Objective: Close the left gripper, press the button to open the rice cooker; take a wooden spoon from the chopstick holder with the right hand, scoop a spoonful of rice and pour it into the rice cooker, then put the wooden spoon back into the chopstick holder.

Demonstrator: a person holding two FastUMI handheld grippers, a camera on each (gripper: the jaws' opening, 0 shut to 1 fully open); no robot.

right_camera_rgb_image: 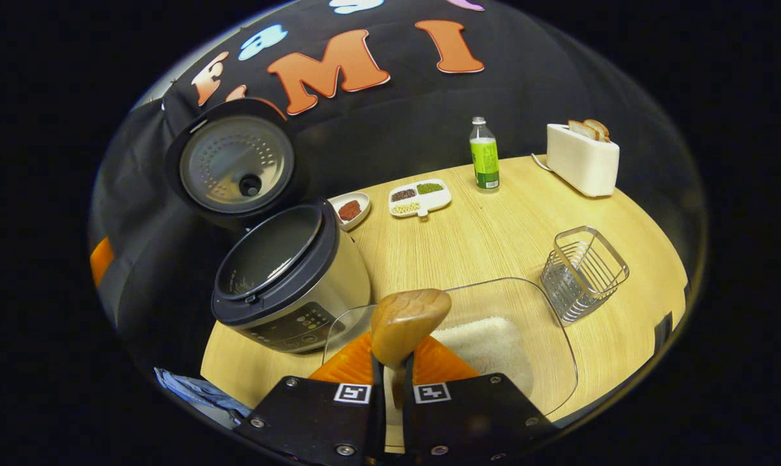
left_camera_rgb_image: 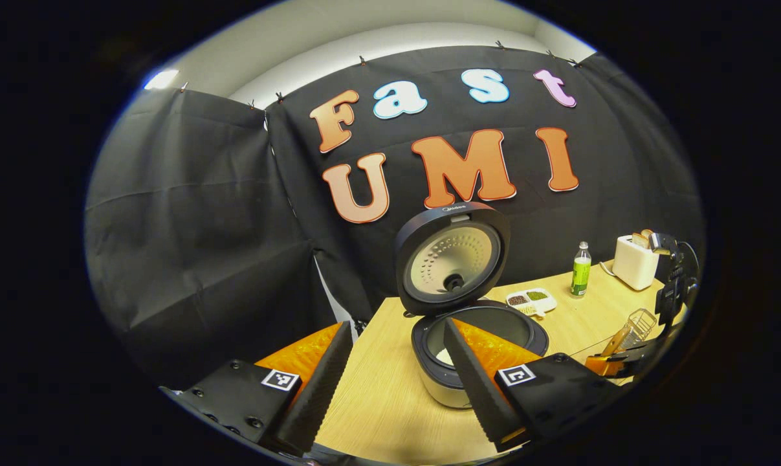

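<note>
Right gripper point(right_camera_rgb_image: 393, 378) fingers clamped on wooden spoon point(right_camera_rgb_image: 406, 323), bowl sticking up just past tips. Rice tray point(right_camera_rgb_image: 494, 346) under it, rice cooker point(right_camera_rgb_image: 286, 272) open to finger-left. Risk: narrow handle twists in grip, spilling rice. Left gripper point(left_camera_rgb_image: 396, 362) fingers apart, cooker beyond.

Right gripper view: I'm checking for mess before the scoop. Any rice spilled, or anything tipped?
Nothing stands out. The rice lies inside the clear container, the table shows no grains, and the wire holder stands upright.

black cloth wall point(left_camera_rgb_image: 202, 213), pale ceiling point(left_camera_rgb_image: 364, 32), light wooden table point(right_camera_rgb_image: 494, 239)
</note>
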